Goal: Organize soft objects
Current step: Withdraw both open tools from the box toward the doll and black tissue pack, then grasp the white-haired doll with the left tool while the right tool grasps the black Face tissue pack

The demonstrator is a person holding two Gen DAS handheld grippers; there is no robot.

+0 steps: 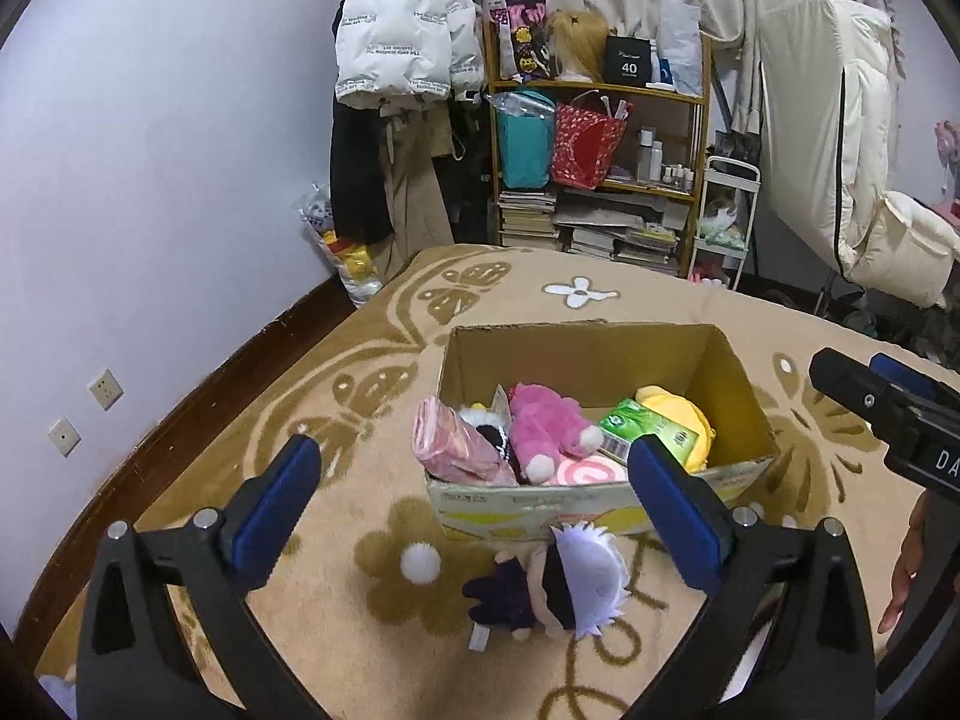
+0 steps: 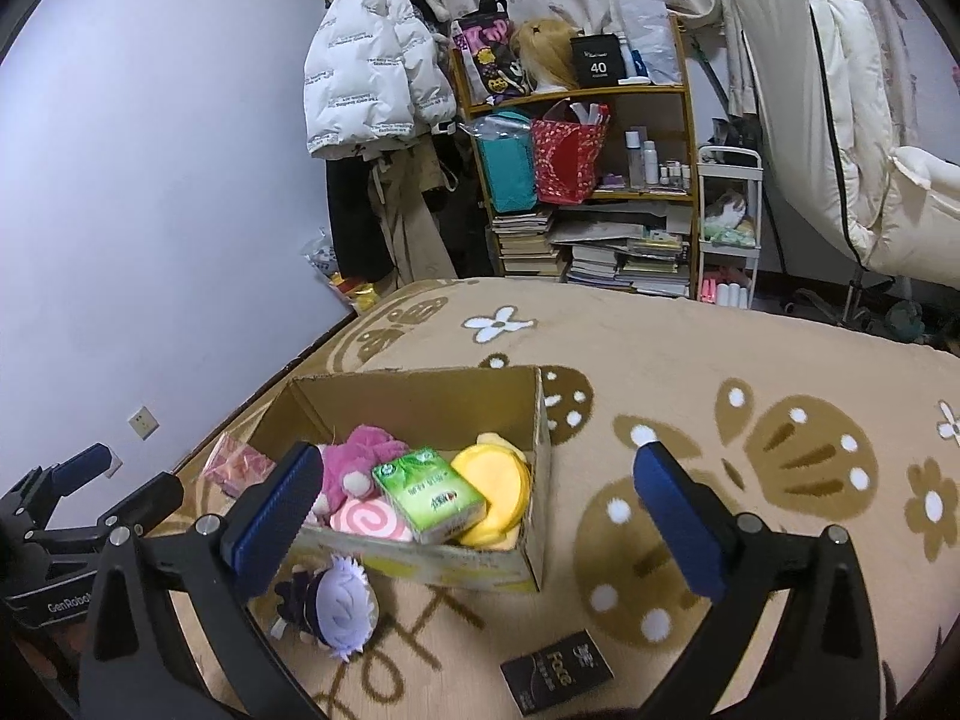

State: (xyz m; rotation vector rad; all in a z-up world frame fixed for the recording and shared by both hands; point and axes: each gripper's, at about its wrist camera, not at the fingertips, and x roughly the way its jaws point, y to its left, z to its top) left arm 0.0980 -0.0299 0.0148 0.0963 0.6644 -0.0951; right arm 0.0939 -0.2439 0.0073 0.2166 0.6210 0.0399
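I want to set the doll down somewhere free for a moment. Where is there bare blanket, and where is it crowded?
Bare blanket lies right of the cardboard box, above the black packet, and left of the box in the left view. The box is crowded with soft things; the doll lies against its near wall.

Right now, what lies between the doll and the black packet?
Nothing: only bare blanket between doll and black packet, in the right wrist view.

Patterned blanket (image 2: 690, 348) carries cardboard box (image 2: 420, 564); doll (image 2: 336, 612) beside it (black packet (image 2: 555, 672) nearer).
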